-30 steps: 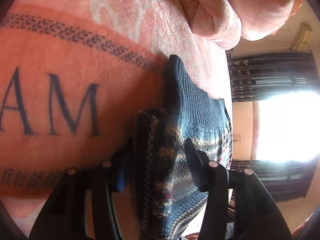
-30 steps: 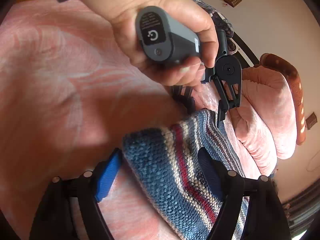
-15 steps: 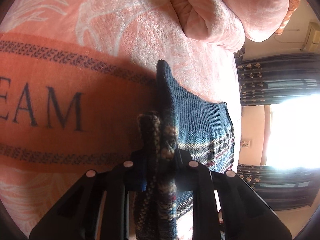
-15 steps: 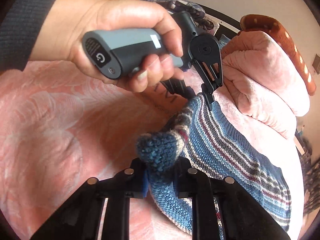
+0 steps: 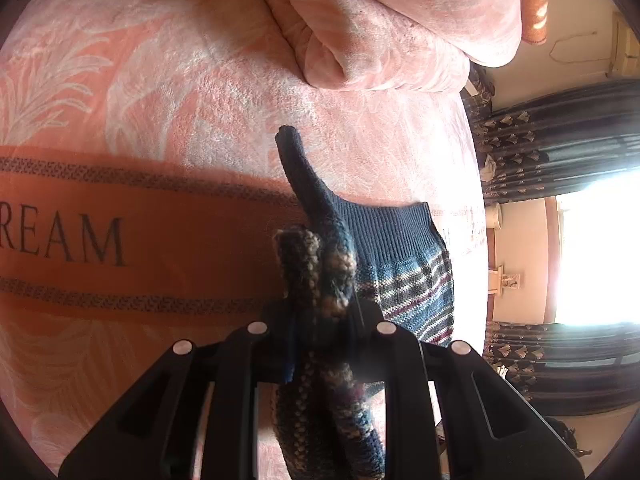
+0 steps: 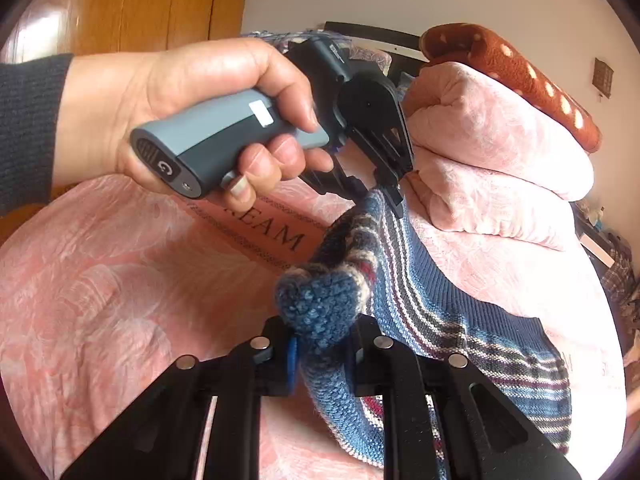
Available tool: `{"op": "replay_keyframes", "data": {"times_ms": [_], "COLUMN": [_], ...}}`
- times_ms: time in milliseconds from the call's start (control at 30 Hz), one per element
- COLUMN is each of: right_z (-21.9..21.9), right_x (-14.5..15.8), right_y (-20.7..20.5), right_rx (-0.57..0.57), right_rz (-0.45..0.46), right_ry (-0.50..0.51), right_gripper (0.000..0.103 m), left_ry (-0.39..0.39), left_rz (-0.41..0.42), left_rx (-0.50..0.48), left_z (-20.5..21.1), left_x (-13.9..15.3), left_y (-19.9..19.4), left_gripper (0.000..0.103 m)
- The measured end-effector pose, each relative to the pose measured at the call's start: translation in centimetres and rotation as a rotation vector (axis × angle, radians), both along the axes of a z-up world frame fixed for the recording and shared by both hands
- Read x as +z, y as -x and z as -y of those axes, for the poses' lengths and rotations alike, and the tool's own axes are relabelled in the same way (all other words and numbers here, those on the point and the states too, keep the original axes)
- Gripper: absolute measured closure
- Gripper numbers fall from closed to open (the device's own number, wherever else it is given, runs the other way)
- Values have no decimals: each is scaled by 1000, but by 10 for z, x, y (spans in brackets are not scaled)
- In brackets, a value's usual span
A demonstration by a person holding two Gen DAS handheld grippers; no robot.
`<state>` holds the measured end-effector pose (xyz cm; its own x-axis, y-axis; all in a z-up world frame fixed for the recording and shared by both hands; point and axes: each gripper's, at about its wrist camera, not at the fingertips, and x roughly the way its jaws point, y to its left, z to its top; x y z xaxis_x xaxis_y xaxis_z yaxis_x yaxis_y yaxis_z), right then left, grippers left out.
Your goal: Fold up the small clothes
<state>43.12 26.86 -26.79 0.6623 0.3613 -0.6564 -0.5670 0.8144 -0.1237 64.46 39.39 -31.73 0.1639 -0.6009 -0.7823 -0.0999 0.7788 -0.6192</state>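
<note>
A small blue knitted sweater [image 5: 404,256] with striped bands lies on a pink and orange blanket [image 5: 160,92]. My left gripper [image 5: 320,320] is shut on a bunched edge of the sweater, and a dark blue ribbed part sticks up past the fingers. In the right wrist view my right gripper [image 6: 320,354] is shut on another bunched corner of the same sweater [image 6: 460,332], lifted off the blanket [image 6: 100,300]. The left gripper [image 6: 390,196] shows there too, held by a hand [image 6: 180,96], pinching the sweater's far edge.
A folded pink quilt [image 5: 380,20] is piled at the head of the bed, with a brown spotted pillow [image 6: 516,76] on top. Dark curtains and a bright window [image 5: 592,256] lie to the right. A wooden door [image 6: 132,4] stands behind the hand.
Both grippers went from open around the sweater's edge to shut on it, then lifted it. The bunched fabric now stands higher off the blanket.
</note>
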Motion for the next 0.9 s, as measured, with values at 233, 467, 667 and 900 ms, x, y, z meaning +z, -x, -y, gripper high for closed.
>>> {"op": "replay_keyframes", "data": {"times_ms": [233, 467, 667, 900], "right_z": [28, 66, 103, 153], "right_x": [25, 40, 46, 38], "right_y": [1, -3, -8, -8], "right_rx": [-43, -102, -155, -223], "right_rz": [11, 5, -7, -36], "right_ry": [-56, -113, -183, -278], "right_gripper": [87, 87, 87, 89], "left_ry": [-46, -84, -120, -170], "left_rz": [21, 30, 36, 32], "left_rx": [-21, -47, -71, -119], "left_z": [34, 75, 109, 162], "left_x": [36, 58, 66, 66], "left_y": [-6, -13, -19, -26], "left_gripper": [86, 86, 86, 86]}}
